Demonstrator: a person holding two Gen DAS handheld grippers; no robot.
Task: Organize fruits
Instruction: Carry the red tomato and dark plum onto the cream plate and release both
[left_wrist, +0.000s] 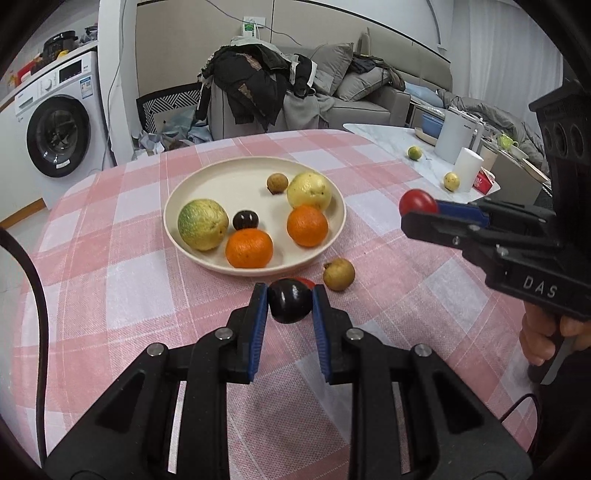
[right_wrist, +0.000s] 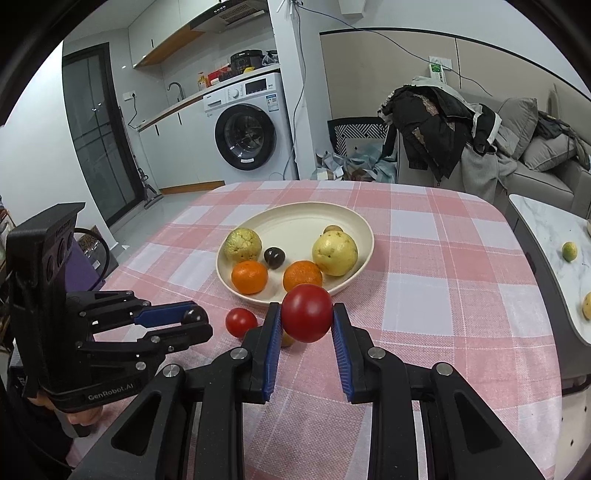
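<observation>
1. I see a white washing machine (right_wrist: 246, 127) against the far wall.
2. A grey sofa (left_wrist: 364, 105) carries heaped dark clothes (left_wrist: 255, 83).
3. On the marble side table (left_wrist: 391, 138) I spot a white kettle (left_wrist: 458, 134) beside a white cup (left_wrist: 467, 168).

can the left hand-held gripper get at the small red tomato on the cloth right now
Probably not: the left hand-held gripper is shut on a dark fruit. The path to the red tomato looks free.

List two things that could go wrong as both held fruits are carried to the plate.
1. The dark round fruit sits only at the left hand-held gripper tips; it may slip out.
2. The plate is crowded near its front rim; a dropped red tomato from the right hand-held gripper could roll off.
</observation>
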